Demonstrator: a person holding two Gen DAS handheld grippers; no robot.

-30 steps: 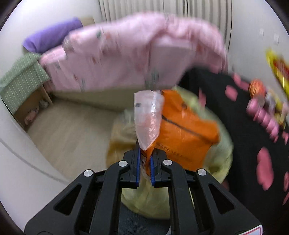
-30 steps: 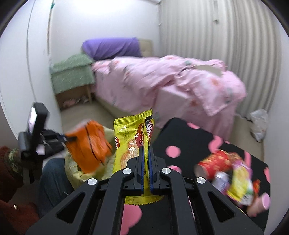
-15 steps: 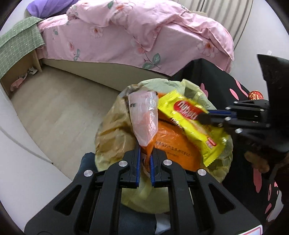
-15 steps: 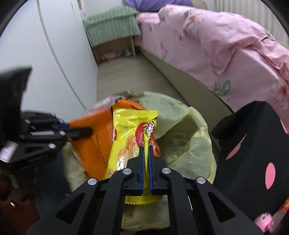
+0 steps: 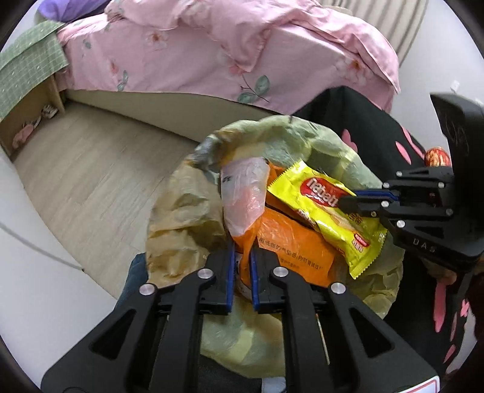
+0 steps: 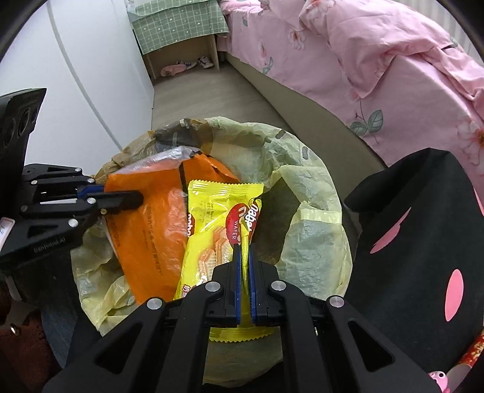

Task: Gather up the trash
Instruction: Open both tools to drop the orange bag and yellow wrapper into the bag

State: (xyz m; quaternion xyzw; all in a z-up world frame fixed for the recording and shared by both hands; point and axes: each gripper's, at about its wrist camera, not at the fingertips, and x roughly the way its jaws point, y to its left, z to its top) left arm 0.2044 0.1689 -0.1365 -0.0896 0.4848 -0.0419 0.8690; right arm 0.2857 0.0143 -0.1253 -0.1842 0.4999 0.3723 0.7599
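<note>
Over the yellow trash bag (image 5: 181, 217), the left gripper (image 5: 241, 257) is opening with the orange packet (image 5: 290, 245) between its jaws; the right gripper (image 6: 244, 257) is clamped on the yellow wafer wrapper (image 6: 211, 229). Only the left view shows a red can (image 5: 435, 155) far right

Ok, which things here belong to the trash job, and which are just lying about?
Job:
- orange packet, between the left gripper's opening jaws
- yellow wafer wrapper, clamped in the right gripper
- yellow-lined bin under both

Lying about:
- pink bedding
- green checked cloth
- black spotted cloth
- shoes
</note>
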